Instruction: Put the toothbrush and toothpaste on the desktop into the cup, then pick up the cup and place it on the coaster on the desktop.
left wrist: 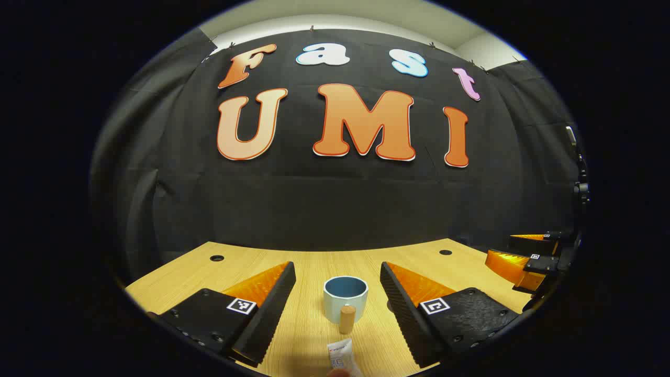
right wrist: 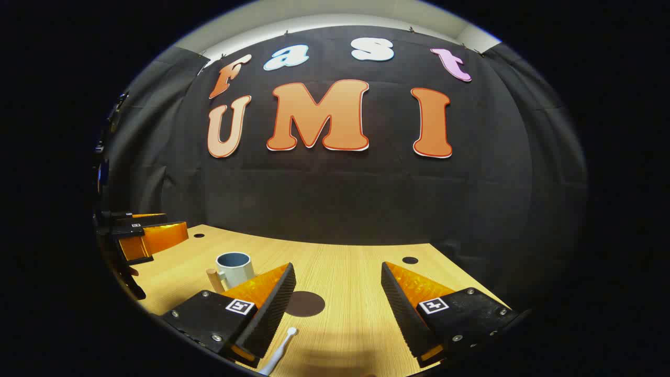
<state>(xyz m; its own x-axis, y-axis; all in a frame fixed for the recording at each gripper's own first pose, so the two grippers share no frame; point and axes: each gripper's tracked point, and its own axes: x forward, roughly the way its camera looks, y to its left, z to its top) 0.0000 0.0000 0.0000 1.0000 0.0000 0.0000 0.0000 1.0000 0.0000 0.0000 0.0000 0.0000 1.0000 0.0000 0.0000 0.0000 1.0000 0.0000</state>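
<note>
The wooden desk [left wrist: 314, 267] ran under both grippers, pale and grained, with small dark holes near its far edge.

In the left gripper view, the left gripper [left wrist: 337, 280] hovered above the desk with its two fingers spread wide and nothing between them but open air. The right gripper [left wrist: 523, 259] showed off at three o'clock, near the desk's edge; how its fingers stood I could not tell from there. In the right gripper view, the right gripper [right wrist: 337, 280] was likewise wide apart and held nothing, and the left gripper [right wrist: 144, 238] sat out at nine o'clock.

The cup [left wrist: 345, 298] stood upright on the desk straight ahead of the left gripper, at twelve o'clock between its fingers, its wooden handle turned toward the camera. In the right gripper view the cup [right wrist: 234, 269] stood at ten o'clock, just behind the left-hand finger.

The dark round coaster [right wrist: 305, 303] lay flat beside that same finger.

The toothpaste [left wrist: 343, 357] lay at six o'clock, close in front of the cup's handle.

The toothbrush [right wrist: 277, 353] lay at the bottom, toward seven o'clock.
</note>
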